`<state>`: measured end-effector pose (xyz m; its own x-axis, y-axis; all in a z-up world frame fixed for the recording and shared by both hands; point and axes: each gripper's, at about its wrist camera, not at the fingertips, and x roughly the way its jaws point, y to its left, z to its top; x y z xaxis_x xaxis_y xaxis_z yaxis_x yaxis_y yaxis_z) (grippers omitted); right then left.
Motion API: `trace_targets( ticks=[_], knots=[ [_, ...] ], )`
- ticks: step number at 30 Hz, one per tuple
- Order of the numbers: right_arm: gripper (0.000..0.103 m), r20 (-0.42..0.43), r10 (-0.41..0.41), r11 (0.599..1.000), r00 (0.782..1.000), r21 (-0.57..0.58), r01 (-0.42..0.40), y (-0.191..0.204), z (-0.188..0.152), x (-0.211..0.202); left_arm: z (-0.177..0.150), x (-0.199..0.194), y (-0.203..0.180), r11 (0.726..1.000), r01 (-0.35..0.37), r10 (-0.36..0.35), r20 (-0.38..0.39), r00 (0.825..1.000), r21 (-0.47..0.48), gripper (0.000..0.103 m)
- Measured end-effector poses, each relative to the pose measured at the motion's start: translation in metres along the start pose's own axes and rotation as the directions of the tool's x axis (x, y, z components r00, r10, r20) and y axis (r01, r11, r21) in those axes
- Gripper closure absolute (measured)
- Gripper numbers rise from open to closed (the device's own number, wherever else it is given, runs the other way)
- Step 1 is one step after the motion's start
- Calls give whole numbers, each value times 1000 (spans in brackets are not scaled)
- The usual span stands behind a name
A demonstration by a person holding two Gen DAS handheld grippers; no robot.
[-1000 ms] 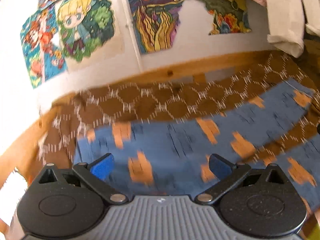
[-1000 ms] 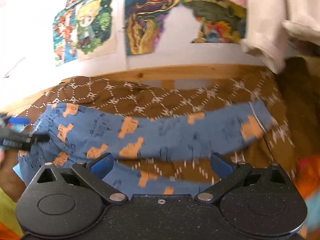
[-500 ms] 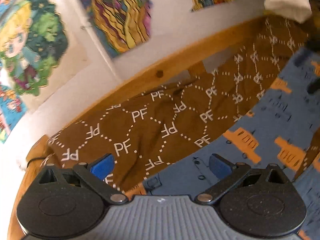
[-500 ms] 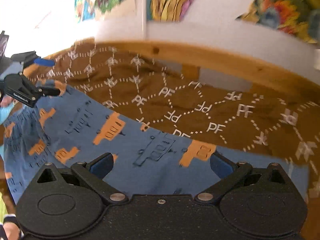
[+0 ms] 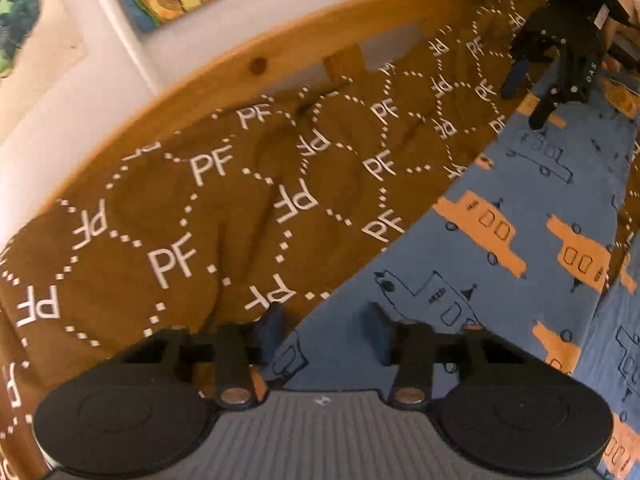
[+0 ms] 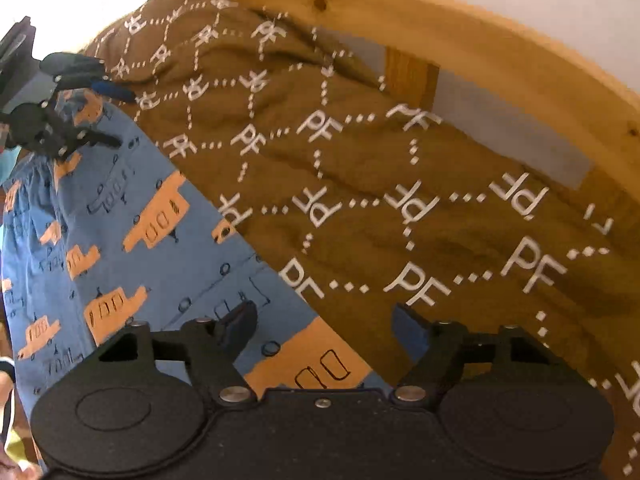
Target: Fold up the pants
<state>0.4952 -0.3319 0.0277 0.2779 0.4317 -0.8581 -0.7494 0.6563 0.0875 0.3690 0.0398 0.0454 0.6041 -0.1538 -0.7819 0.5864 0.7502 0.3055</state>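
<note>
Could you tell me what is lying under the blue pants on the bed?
The blue pants lie on a brown PF-print cover, which shows beside them up to the wooden bed frame. Whatever is beneath the cover is hidden.

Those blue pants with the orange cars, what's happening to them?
A person is getting ready to fold them, holding a gripper in each hand. The blue pants lie spread out on a brown bedspread printed with "PF", beside a wooden bed rail. The left gripper and the right gripper are both open and down low over the far edge of the pants, one near each end. Neither has pinched the cloth yet.
</note>
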Motion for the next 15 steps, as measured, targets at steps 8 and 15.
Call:
trace_targets(
  ticks=[8, 15],
  knots=[
    [82, -11, 13, 998, 1000, -62, -14, 16, -10, -1, -2, -4, -15, 995, -48, 50, -17, 999, 90, 101],
    [103, 112, -242, 961, 964, -113, 254, 45, -6, -22, 4, -25, -29, 973, -226, 221, 80, 972, 50, 103]
  ],
)
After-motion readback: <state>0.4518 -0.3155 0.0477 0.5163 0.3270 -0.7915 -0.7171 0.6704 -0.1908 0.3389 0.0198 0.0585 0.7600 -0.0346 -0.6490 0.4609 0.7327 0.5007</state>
